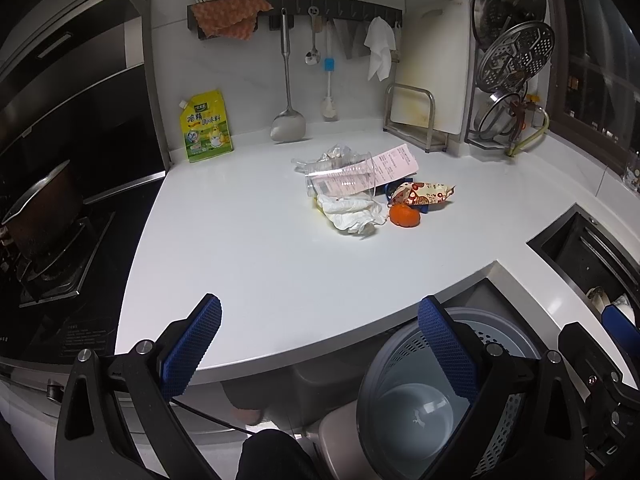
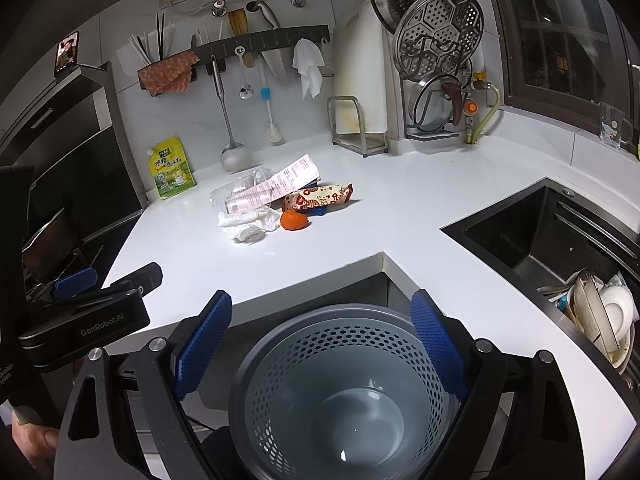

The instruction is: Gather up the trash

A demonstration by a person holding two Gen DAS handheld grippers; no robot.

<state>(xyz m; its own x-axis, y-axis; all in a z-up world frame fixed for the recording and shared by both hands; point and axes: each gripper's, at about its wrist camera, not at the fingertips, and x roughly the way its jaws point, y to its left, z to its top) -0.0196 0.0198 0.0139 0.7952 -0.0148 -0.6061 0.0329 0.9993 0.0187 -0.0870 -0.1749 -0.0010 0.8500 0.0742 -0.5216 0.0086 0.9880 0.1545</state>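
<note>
Both hand-held grippers, left (image 1: 320, 344) and right (image 2: 322, 344), wide open, holding nothing, parked over the empty grey perforated plastic bin (image 2: 340, 392) below the counter edge, likely staged as the drop target. Trash pile well ahead mid white tabletop (image 2: 400, 216): crumpled white tissue (image 2: 246, 226), clear plastic cup (image 2: 240, 196), printed receipt (image 2: 294, 174), patterned snack wrapper (image 2: 320, 197), orange peel (image 2: 294, 220). Dark sink (image 2: 532, 236) to the right, stove left; kitchen dim.

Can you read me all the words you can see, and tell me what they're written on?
"GenRobot.AI": on the left gripper's black body.
"鸡精调味料": on the yellow pouch.
Receipt: print too small to read.
Snack wrapper: pattern only, no readable words.
Stove panel: text too blurred.
</note>
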